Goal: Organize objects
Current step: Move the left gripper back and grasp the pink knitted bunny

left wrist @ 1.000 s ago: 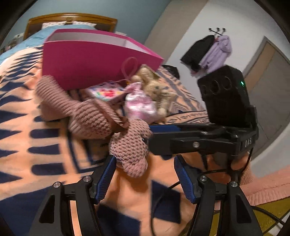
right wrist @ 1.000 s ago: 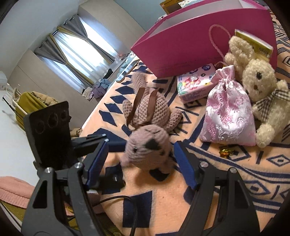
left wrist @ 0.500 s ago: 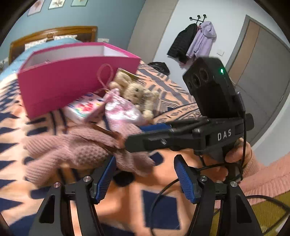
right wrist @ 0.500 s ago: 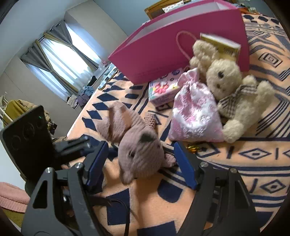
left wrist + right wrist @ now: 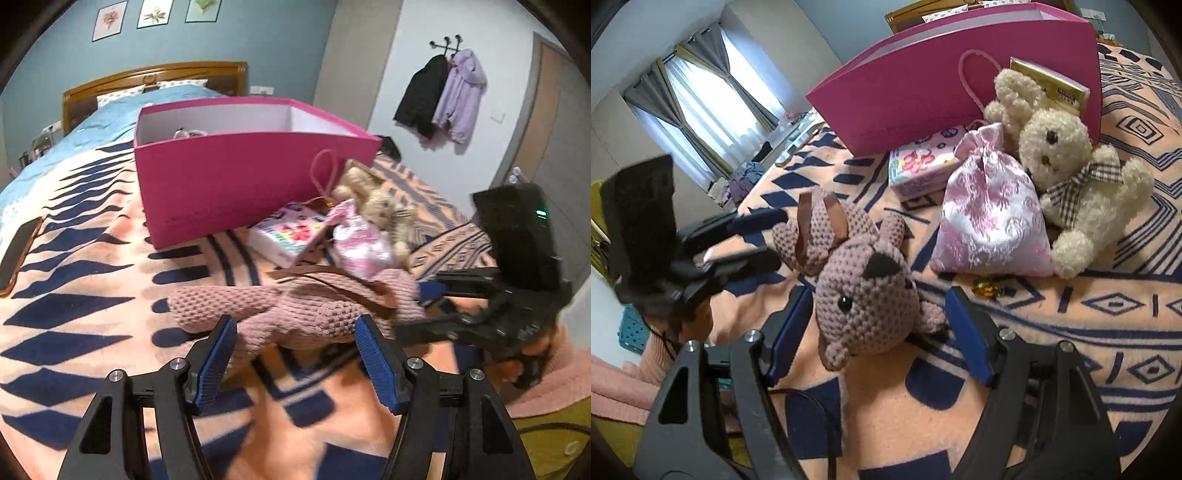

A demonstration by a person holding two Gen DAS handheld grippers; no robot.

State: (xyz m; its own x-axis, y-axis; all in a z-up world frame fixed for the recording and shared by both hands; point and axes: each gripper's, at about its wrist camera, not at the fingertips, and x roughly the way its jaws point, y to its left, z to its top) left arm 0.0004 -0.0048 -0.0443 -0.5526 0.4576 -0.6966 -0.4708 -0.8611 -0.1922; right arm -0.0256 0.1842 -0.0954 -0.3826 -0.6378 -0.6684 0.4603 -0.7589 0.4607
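A pink crocheted plush toy [image 5: 295, 306] with brown straps lies on the patterned blanket. Its body sits between the fingers of my open left gripper [image 5: 295, 354]. In the right wrist view its head [image 5: 864, 306] sits between the fingers of my open right gripper [image 5: 875, 332]. Neither gripper squeezes it. An open magenta box [image 5: 236, 177] stands behind, also in the right wrist view [image 5: 923, 81]. Before the box lie a floral tissue pack [image 5: 919, 166], a pink satin pouch [image 5: 990, 218] and a cream teddy bear [image 5: 1067, 162].
A small gold box [image 5: 1049, 85] leans on the magenta box behind the teddy. A wrapped candy [image 5: 986, 290] lies on the blanket [image 5: 1108, 332]. A dark phone or tray [image 5: 18, 251] lies at the bed's left edge. The headboard [image 5: 155, 74] is far back.
The left gripper has swung round to the plush toy's body side, and the toy has turned on the blanket. The right gripper has closed in around the toy's head. Both stay open.
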